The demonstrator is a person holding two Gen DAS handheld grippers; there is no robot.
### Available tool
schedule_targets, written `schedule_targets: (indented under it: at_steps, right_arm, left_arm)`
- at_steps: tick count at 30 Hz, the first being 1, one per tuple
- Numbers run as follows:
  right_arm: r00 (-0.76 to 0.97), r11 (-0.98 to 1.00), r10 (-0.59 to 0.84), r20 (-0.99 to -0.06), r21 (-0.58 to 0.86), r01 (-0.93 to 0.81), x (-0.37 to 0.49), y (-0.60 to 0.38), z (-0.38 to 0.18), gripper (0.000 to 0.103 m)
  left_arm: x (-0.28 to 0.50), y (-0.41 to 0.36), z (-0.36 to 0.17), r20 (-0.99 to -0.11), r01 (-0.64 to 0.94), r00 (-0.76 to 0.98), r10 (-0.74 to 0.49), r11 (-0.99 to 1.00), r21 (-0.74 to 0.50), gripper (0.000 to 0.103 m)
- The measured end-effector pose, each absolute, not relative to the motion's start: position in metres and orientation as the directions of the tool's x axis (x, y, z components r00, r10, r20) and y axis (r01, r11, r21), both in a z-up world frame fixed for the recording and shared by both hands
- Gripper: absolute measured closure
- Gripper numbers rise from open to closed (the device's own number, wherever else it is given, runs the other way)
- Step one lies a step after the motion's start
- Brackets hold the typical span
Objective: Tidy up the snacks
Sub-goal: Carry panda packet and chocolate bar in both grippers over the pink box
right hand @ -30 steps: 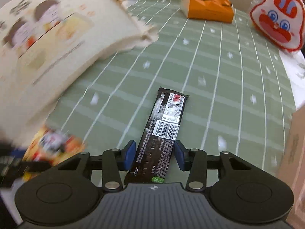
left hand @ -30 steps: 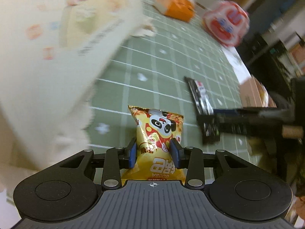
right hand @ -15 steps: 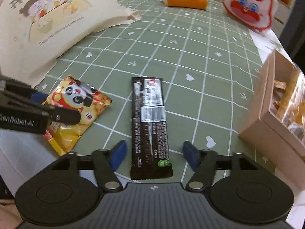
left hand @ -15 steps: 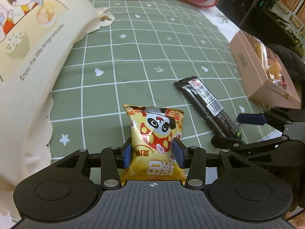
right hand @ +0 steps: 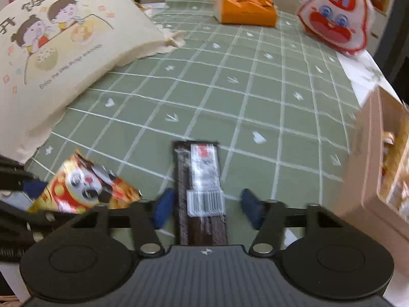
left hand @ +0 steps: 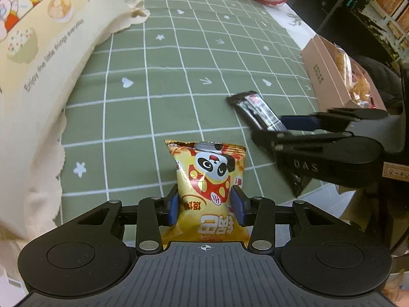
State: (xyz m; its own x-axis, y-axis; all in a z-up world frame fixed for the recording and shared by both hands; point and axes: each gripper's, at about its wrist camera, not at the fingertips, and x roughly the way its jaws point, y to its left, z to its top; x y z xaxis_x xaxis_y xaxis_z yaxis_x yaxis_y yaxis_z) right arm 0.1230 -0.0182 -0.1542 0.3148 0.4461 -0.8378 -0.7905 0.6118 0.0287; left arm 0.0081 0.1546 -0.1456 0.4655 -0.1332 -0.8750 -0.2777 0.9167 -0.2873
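At the far left we see the cream cushion (left hand: 43, 51) printed with cartoon children, lying on the green checked cloth of the desk (left hand: 179, 76); next along, our left tool (left hand: 205, 206) has its blue pads pressed against both sides of the yellow panda snack packet (left hand: 209, 179), which stands between them with its lower end toward the tool body and its top edge pointing away over the cloth; to the right of that packet lies the dark chocolate bar (left hand: 255, 110), flat on the cloth, its near end hidden behind our right tool, which reaches in from the right edge of the left view; in the right view our right tool (right hand: 207, 206) is spread wide, and the bar (right hand: 202, 192) lies lengthwise in the gap between the two blue pads, closer to the left pad, though we cannot tell whether it touches; further right sits the pink cardboard box (left hand: 329, 74) with snacks inside, at the desk's right side; at the back stand the orange box (right hand: 245, 10) and, right of it, the red-and-white rabbit-face bag (right hand: 334, 15).
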Motion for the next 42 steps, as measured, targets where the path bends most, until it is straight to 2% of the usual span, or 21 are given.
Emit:
schedule_targets:
  at_steps: [1, 9, 18, 21, 25, 30, 34, 37, 42]
  right_arm:
    - [0.307, 0.606, 0.444, -0.842, 0.029, -0.795, 0.122, -0.015, -0.152, 0.063]
    - [0.287, 0.63, 0.469, -0.835, 0.089, -0.771, 0.099, -0.056, -0.126, 0.063]
    - [0.364, 0.78, 0.447, -0.817, 0.156, -0.606, 0.096, -0.147, -0.085, 0.063]
    - [0.445, 0.821, 0.44, -0.78, 0.149, -0.55, 0.097, -0.182, -0.058, 0.064]
    - [0.608, 0.872, 0.421, -0.673, 0.115, -0.476, 0.104, -0.223, 0.002, 0.064]
    - [0.764, 0.892, 0.41, -0.498, 0.044, -0.449, 0.115, -0.251, 0.08, 0.064]
    - [0.82, 0.9, 0.406, -0.403, 0.022, -0.435, 0.133, -0.268, 0.118, 0.064]
    - [0.836, 0.907, 0.392, -0.383, 0.007, -0.421, 0.145, -0.275, 0.124, 0.064]
    - [0.811, 0.9, 0.408, -0.419, 0.033, -0.436, 0.167, -0.288, 0.112, 0.064]
  left_arm:
    - [0.007, 0.155, -0.145, -0.874, -0.275, 0.464, -0.144, 0.914, -0.297, 0.058]
    - [0.006, 0.135, -0.135, -0.857, -0.161, 0.448, -0.254, 0.92, -0.357, 0.06]
    - [0.033, 0.09, -0.109, -0.795, 0.056, 0.426, -0.433, 0.889, -0.454, 0.061]
    - [0.053, 0.08, -0.078, -0.742, 0.131, 0.478, -0.47, 0.873, -0.469, 0.061]
    - [0.085, 0.072, -0.018, -0.632, 0.228, 0.591, -0.502, 0.855, -0.465, 0.061]
    - [0.135, 0.058, 0.056, -0.52, 0.292, 0.734, -0.437, 0.894, -0.34, 0.061]
    - [0.179, 0.039, 0.066, -0.549, 0.26, 0.752, -0.365, 0.929, -0.263, 0.061]
    - [0.206, 0.021, 0.049, -0.593, 0.256, 0.721, -0.359, 0.933, -0.253, 0.061]
    - [0.239, 0.014, -0.002, -0.626, 0.205, 0.642, -0.443, 0.886, -0.416, 0.061]
